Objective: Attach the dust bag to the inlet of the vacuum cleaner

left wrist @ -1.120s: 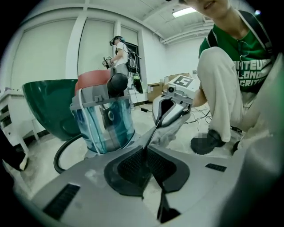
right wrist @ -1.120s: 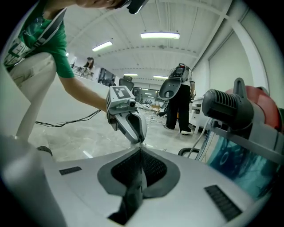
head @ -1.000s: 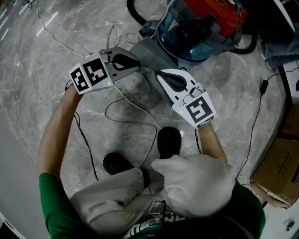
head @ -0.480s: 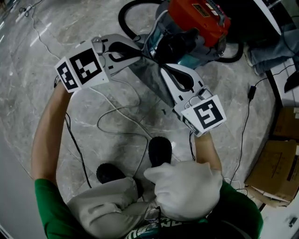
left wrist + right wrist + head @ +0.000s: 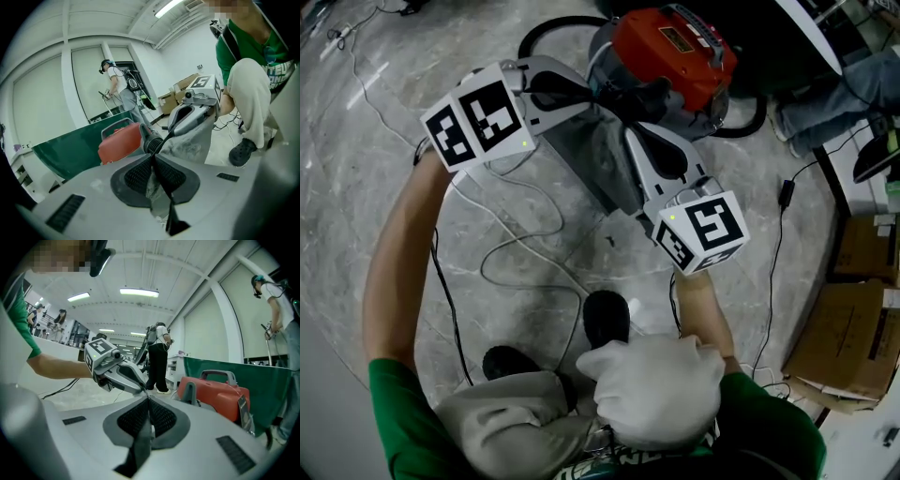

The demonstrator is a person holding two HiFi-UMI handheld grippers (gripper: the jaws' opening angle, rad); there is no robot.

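Grey fabric of the dust bag is stretched between both tools, and each has a corner of its upper edge. The left tool has its jaws pressed together on a fold of the cloth, and the right tool is likewise closed to a slit with a strip of the bag pinched between its pads. The bag's held edge runs the short way from one tool tip to the other, and the rest of it hangs down and back toward the person, clear of the floor. The vacuum cleaner, red on top, lies just beyond that edge, on the far side from the person, with both tool tips close to its body. In the left gripper view a ribbed black collar sits almost straight ahead of the jaws, and this is probably the inlet. In the right gripper view the machine stands off to the right. The left tool therefore seems better lined up, and the bag's mouth would have to go forward onto the collar.
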